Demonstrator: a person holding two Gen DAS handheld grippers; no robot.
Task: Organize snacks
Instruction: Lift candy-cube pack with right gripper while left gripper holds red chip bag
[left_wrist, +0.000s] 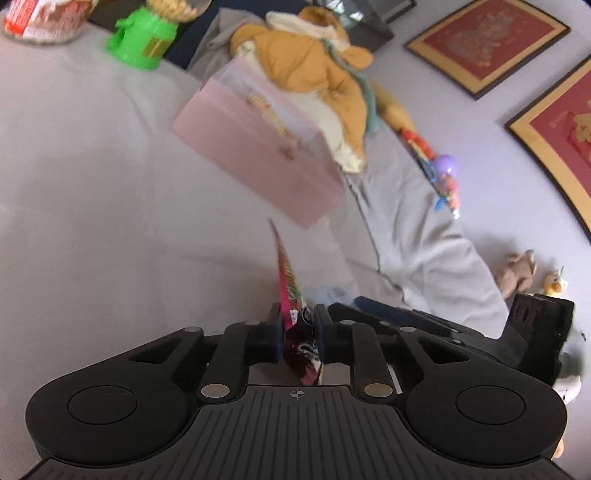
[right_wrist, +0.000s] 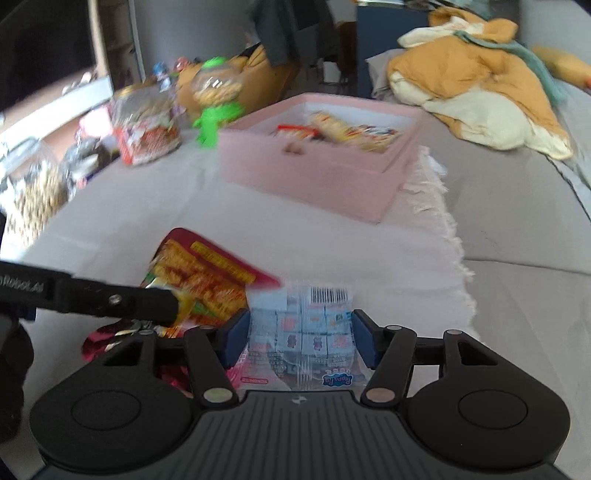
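Observation:
In the left wrist view my left gripper (left_wrist: 298, 308) is shut on a red snack packet (left_wrist: 286, 273), seen edge-on and sticking up between the pads. The right wrist view shows that same packet (right_wrist: 207, 273) held flat by the left gripper's black finger (right_wrist: 122, 301). My right gripper (right_wrist: 301, 321) has its blue pads against both sides of a light-blue multipack of small cartons (right_wrist: 306, 332) in clear wrap, low over the white cloth. An open pink box (right_wrist: 314, 173) with several snack packs inside stands beyond both grippers; the same box (left_wrist: 258, 155) is blurred in the left wrist view.
A green candy dispenser (right_wrist: 216, 110), a clear jar of red packets (right_wrist: 147, 125) and further jars (right_wrist: 29, 195) stand to the left of the box. An orange and cream jacket (right_wrist: 480, 85) lies at the back right. The white cloth's fringed edge (right_wrist: 450, 236) runs down the right.

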